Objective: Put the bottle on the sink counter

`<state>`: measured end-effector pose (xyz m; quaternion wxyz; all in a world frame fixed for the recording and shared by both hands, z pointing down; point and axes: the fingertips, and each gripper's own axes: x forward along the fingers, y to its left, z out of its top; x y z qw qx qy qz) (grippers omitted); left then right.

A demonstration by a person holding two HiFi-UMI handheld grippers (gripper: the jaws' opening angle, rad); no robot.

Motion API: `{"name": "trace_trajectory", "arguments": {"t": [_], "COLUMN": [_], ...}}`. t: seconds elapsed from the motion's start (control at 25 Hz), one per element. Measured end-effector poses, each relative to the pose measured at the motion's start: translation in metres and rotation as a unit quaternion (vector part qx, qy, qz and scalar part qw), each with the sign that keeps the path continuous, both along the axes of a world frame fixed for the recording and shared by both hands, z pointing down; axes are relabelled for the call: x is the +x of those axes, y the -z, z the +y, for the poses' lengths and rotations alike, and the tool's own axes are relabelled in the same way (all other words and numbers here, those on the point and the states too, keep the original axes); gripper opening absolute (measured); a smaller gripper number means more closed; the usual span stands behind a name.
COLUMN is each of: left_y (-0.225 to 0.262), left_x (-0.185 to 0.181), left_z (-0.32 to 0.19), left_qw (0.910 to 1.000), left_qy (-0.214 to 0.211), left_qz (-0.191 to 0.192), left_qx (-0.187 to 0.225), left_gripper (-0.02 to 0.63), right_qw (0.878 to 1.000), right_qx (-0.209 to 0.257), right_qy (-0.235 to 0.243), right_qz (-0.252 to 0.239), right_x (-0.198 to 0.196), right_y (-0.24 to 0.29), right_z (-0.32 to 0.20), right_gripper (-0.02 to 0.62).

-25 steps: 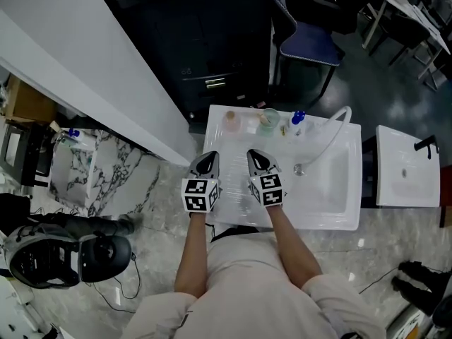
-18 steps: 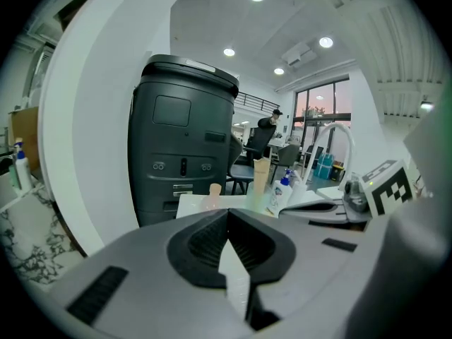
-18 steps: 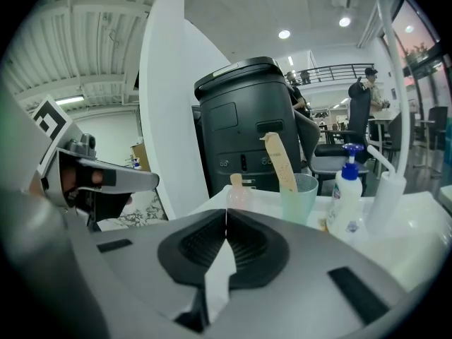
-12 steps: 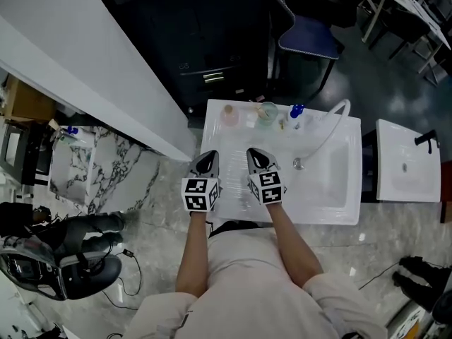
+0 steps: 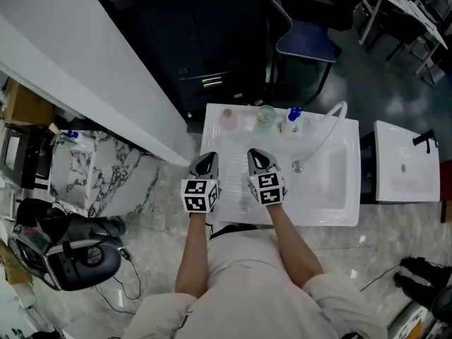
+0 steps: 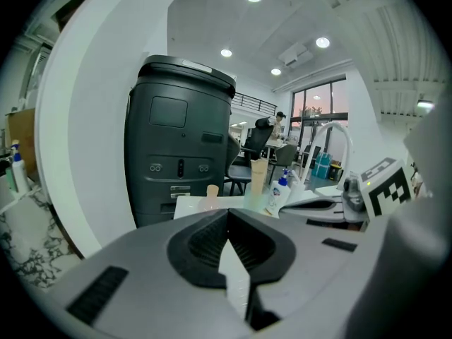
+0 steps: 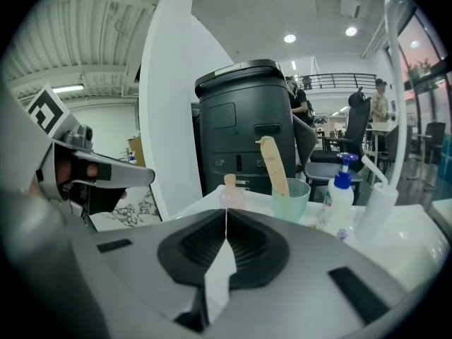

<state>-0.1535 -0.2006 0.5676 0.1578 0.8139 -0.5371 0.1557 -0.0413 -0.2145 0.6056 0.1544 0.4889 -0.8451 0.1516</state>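
On the back rim of the white sink counter (image 5: 233,214) stand a small pink bottle (image 5: 228,118) with a tan cap, a green cup (image 5: 267,115) and a white pump bottle (image 5: 294,119) with a blue top. My left gripper (image 5: 206,159) and right gripper (image 5: 256,155) hover side by side over the counter's near left part, well short of the bottles. Both are shut and hold nothing. The left gripper view shows its jaws (image 6: 227,214) meeting, with the pink bottle (image 6: 212,192) and pump bottle (image 6: 280,193) beyond. In the right gripper view the jaws (image 7: 226,214) also meet, facing the pink bottle (image 7: 229,189).
A curved white faucet (image 5: 330,127) arches over the basin at the right. Behind the counter stands a tall black bin (image 5: 212,34), with a blue chair (image 5: 307,44) beside it. A second white basin (image 5: 406,164) lies at the far right, a marble-fronted unit (image 5: 92,168) at the left.
Both grippers have stayed where they were, shut. The dark gear on the floor at the lower left has shifted about.
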Motion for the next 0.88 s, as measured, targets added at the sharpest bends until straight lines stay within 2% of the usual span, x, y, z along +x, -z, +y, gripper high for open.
{"name": "trace_trajectory", "arguments": {"t": [0.64, 0.88], "left_y": [-0.003, -0.002], "left_x": [0.008, 0.01], "left_z": [-0.003, -0.007], "left_qw": [0.9999, 1.0], "left_qy": [-0.013, -0.008], "left_qz": [-0.008, 0.0], "left_qx": [0.0, -0.002], "left_gripper": [0.006, 0.006], "right_qw": [1.0, 1.0], "right_qx": [-0.004, -0.003], "right_qy": [-0.004, -0.008], "right_qz": [-0.007, -0.003], "right_x": [0.009, 0.021], "right_y": [-0.004, -0.001], "right_z": [0.0, 0.004], "right_gripper": [0.006, 0.006]}}
